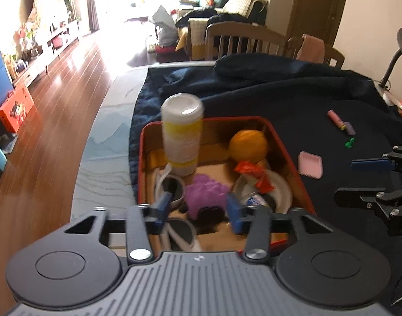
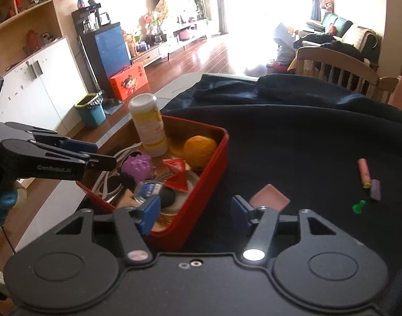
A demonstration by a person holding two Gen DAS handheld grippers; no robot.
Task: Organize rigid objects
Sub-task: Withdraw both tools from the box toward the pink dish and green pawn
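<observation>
A red box (image 1: 290, 155) (image 2: 201, 205) on a dark cloth holds a white and yellow bottle (image 1: 182, 134) (image 2: 148, 125) standing upright, an orange ball (image 1: 249, 144) (image 2: 199, 148), a purple spiky toy (image 1: 206, 196) (image 2: 137, 166), a red wrapper (image 1: 253, 173) (image 2: 178, 173) and white cables. My left gripper (image 1: 199, 210) (image 2: 87, 152) is open and empty above the box's near side. My right gripper (image 2: 195, 213) (image 1: 359, 176) is open and empty over the box's right wall. A pink tile (image 1: 310, 167) (image 2: 269, 198) lies beside the box.
On the cloth to the right lie a pink cylinder (image 1: 335, 117) (image 2: 364, 171), a purple piece (image 1: 349, 129) (image 2: 376, 189) and a green pawn (image 1: 349, 142) (image 2: 359, 206). Wooden chairs (image 1: 243, 39) stand behind the table. The table edge (image 1: 100, 142) runs along the left.
</observation>
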